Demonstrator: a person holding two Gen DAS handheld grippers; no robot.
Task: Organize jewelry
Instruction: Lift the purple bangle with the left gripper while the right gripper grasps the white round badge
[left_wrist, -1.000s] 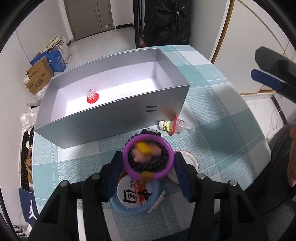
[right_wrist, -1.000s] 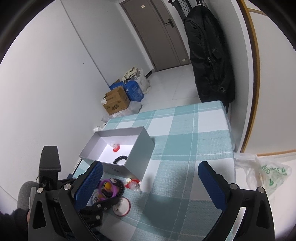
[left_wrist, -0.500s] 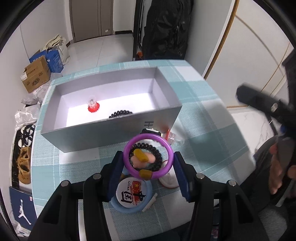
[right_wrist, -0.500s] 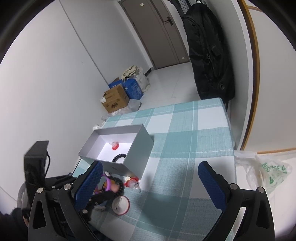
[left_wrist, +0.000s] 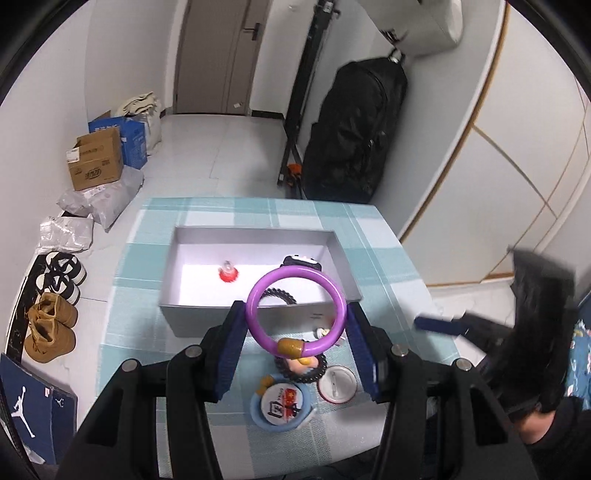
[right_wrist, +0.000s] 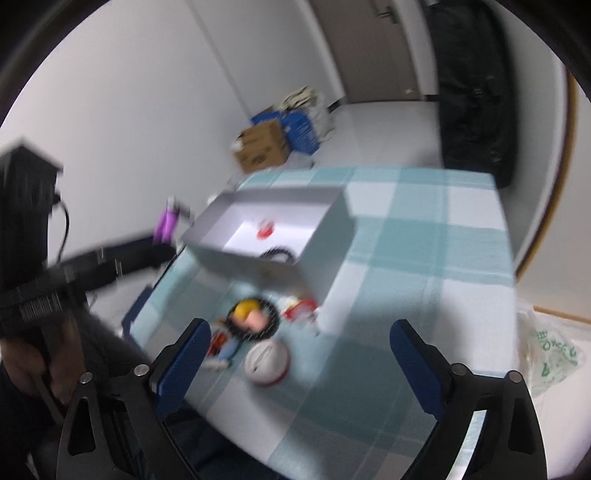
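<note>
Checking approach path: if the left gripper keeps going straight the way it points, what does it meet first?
Likely the grey box: the left gripper, shut on the purple bangle, points at its near wall and open interior. Height is unclear; it may clear the rim.

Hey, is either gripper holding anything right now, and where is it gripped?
The left gripper holds the purple bangle, pinched across its outer rim on opposite sides. The right gripper is open and holds nothing.
</note>
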